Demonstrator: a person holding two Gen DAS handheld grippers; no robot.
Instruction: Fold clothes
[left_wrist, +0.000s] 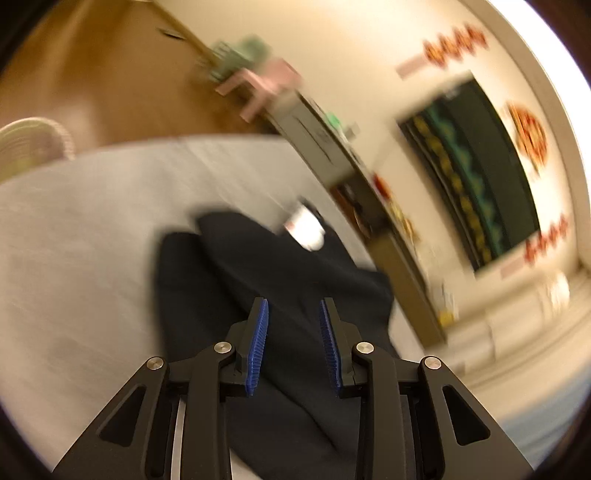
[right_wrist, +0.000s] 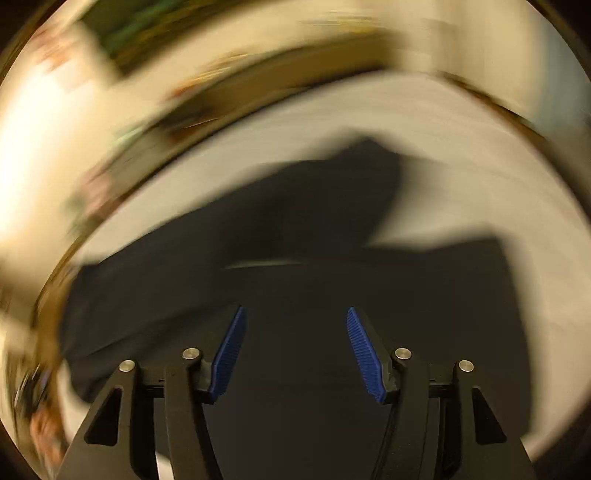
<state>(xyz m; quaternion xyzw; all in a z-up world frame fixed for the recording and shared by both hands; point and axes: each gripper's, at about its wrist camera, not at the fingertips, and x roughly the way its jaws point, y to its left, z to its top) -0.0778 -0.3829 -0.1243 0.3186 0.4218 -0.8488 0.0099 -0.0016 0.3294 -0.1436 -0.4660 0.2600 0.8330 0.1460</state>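
A dark navy garment (left_wrist: 258, 280) lies spread on a white table (left_wrist: 81, 236), with a white label (left_wrist: 306, 227) showing near its far end. My left gripper (left_wrist: 293, 306) is open and empty, above the garment. In the right wrist view the same garment (right_wrist: 317, 229) lies partly folded on the white table (right_wrist: 480, 155). My right gripper (right_wrist: 295, 314) is open wide and empty, above the near part of the cloth. Both views are blurred by motion.
A white ribbed basket (left_wrist: 33, 142) stands off the table's far left corner. A low shelf (left_wrist: 314, 136) with small objects runs along the wall, a pink stool (left_wrist: 266, 81) beyond it. A dark board (left_wrist: 476, 173) hangs on the wall.
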